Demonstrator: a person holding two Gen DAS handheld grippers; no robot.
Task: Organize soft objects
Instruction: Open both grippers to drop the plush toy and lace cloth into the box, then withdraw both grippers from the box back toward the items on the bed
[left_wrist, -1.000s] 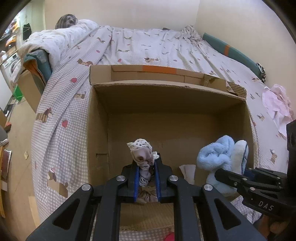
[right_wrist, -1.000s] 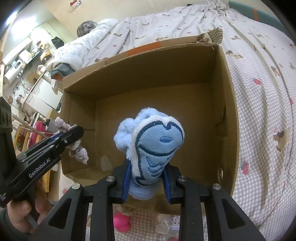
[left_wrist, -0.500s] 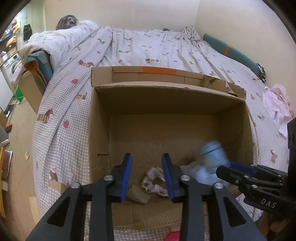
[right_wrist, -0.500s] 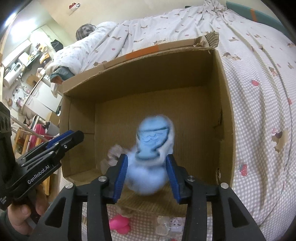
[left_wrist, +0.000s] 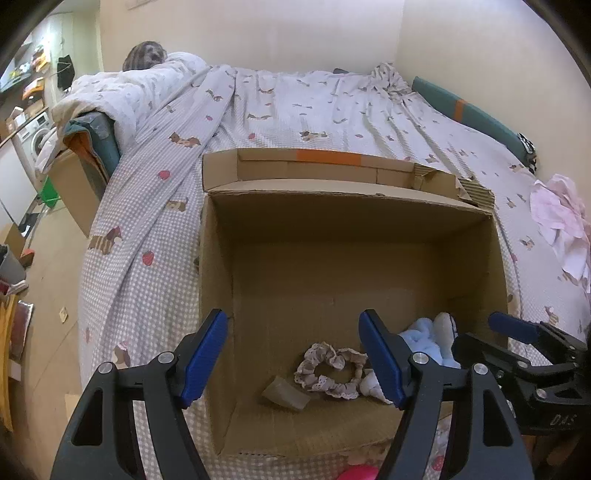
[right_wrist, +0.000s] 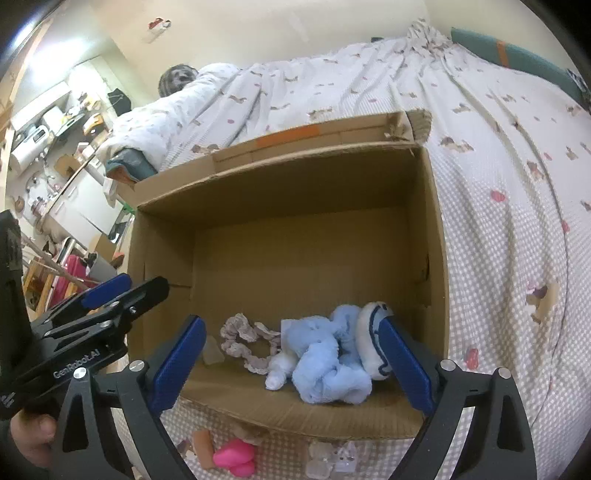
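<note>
— Where did the soft items lie?

— Inside the open brown cardboard box (left_wrist: 218, 280) on the bed: a beige frilled fabric scrunchie (left_wrist: 328, 369) near the front wall, a fluffy light-blue plush slipper (right_wrist: 332, 354) touching its right side.

— And the grippers?

— Above the box's front edge, the left gripper (left_wrist: 295, 358) and right gripper (right_wrist: 291, 363) were both opening, blue pads (left_wrist: 201, 356) spread, gripping nothing.
</note>
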